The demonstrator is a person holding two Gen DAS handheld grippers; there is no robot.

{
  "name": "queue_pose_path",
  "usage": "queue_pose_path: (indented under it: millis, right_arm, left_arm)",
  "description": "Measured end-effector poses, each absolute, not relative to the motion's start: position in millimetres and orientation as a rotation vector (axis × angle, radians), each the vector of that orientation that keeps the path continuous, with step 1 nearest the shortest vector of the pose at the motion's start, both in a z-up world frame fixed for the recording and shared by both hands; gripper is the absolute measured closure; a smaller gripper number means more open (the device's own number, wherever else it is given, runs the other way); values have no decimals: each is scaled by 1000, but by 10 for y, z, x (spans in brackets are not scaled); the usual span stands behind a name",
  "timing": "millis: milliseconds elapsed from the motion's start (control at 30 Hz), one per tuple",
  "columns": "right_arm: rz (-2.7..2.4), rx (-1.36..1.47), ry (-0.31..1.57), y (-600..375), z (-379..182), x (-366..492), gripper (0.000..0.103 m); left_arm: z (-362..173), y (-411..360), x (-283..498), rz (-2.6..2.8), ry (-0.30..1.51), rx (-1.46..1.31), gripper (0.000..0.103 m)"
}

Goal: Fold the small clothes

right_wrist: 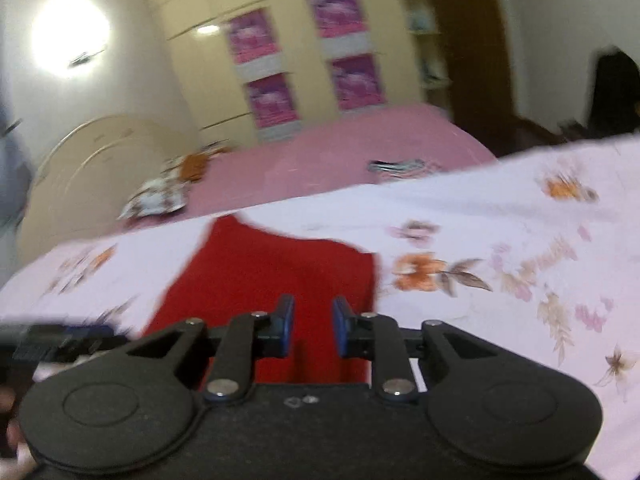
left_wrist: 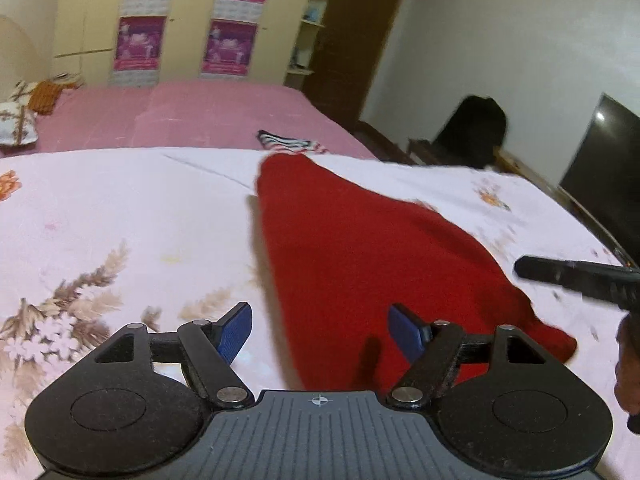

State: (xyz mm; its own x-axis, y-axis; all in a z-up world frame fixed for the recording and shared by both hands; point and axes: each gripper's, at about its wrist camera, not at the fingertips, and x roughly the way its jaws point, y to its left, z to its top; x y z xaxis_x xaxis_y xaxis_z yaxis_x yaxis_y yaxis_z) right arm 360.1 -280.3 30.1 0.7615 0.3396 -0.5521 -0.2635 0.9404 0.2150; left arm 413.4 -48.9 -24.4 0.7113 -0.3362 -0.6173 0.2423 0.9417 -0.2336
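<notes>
A red garment lies spread on the white floral sheet; it narrows toward the far end. My left gripper hovers over its near edge, open wide, with nothing between its blue pads. The right gripper shows as a dark bar at the right of the left wrist view. In the right wrist view the red garment lies below my right gripper. Its blue pads stand a narrow gap apart and clamp nothing. The left gripper is a blurred dark shape at the left edge.
A striped garment lies beyond the red one, at the edge of the pink bedspread. A pillow and an orange cloth sit at the far left. A dark chair and a television stand to the right.
</notes>
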Motion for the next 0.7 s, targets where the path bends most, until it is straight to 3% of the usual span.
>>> queue_pose_path:
  millis: [133,267,400,433,467,700]
  right_arm:
    - [443,-24,652,-2482,183,3227,83]
    - [313,-259,733,-2422,-220,3123,95]
    - [271,-128,737,-2645,-166,3041,93]
    - [266,-123,714,-2648,-100,2980,84]
    - [268,-111,678,-2630,-14,2925,81]
    - [352,-117,677,-2325,-168,2892,85]
  left_arm:
    - [-433,-651,4060,-318,773,-76,28]
    - [-559,-588,3892,-302,779,-79,28]
    - [-365,-552,3695,-288,745,-96,28]
    - [-324,-561,3659,-301,729,-109,28]
    - [-295,-596,3628,-314,716,-118,28]
    - [-570,-962,3486,-328,719,37,24]
